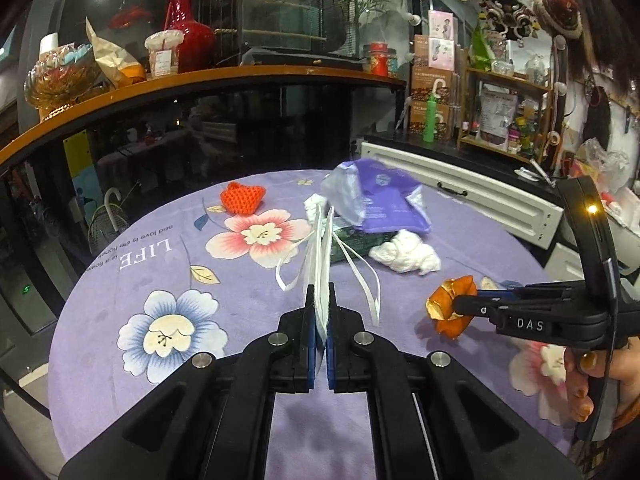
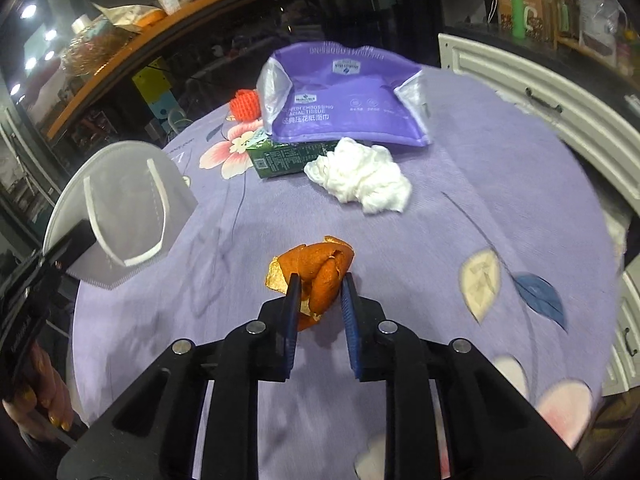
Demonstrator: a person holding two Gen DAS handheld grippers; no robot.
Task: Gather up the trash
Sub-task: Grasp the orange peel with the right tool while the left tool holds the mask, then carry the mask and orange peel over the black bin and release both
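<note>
My left gripper is shut on a white face mask, seen edge-on with its ear loops dangling; from the right wrist view the mask hangs broadside at the left, above the table. My right gripper is shut on a curled orange peel, and the left wrist view shows the peel at its tips, just above the cloth. A crumpled white tissue lies mid-table in front of a purple tissue pack and a dark green packet.
The round table wears a purple floral cloth. An orange knitted piece sits at its far side. A white cabinet stands close on the right, and a curved wooden counter with a red vase rises behind. A person's hand grips the right tool.
</note>
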